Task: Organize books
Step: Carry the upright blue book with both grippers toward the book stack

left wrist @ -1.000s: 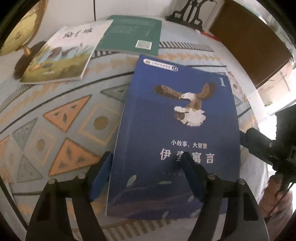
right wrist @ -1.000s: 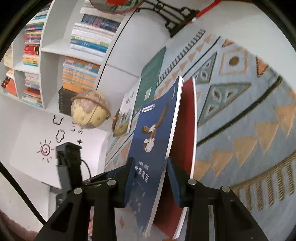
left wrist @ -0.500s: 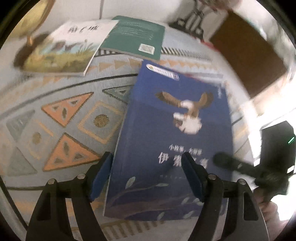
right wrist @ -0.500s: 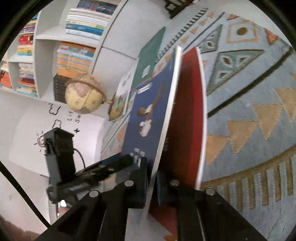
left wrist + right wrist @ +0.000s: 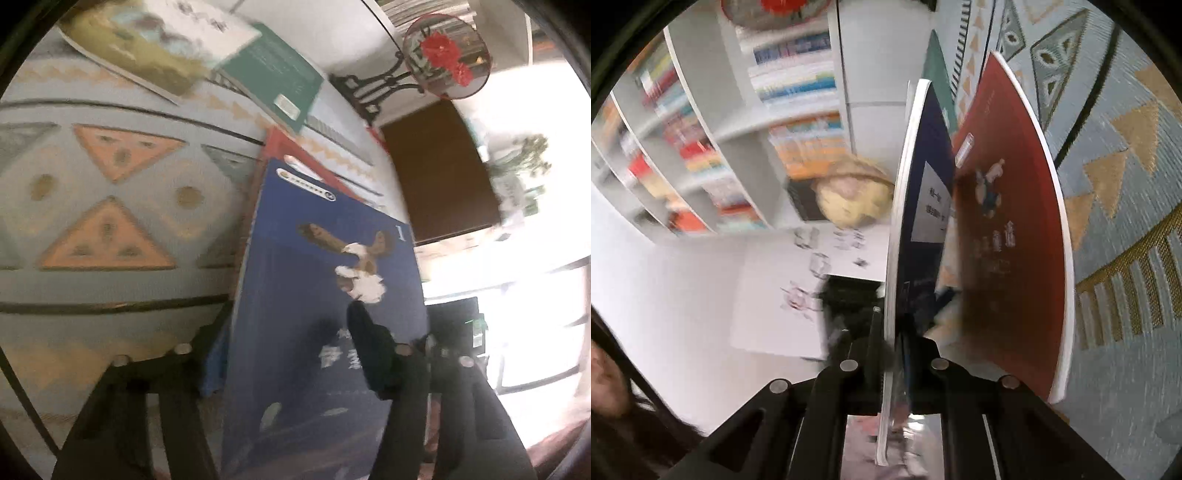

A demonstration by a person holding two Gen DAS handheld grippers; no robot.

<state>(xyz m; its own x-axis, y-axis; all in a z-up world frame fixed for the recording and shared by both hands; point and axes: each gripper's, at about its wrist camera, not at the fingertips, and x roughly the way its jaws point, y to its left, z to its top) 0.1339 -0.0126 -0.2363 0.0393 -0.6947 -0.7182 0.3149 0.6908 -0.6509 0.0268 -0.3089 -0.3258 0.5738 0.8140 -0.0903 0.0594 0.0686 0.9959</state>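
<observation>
My right gripper (image 5: 897, 354) fingers were clamped on the blue book (image 5: 923, 206) edge, long axis running straight ahead; left gripper (image 5: 291, 354) fingers apart, straddling it

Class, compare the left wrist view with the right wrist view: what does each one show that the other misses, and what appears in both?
Only the left wrist view shows the blue book's front cover with its eagle, the illustrated white book and the round red-flower ornament.

Only the right wrist view shows the bookshelves, the globe, and the right hand-held gripper shut on the blue book's edge.

Both show the blue book lifted off the red book, the green book and the patterned cloth.
</observation>
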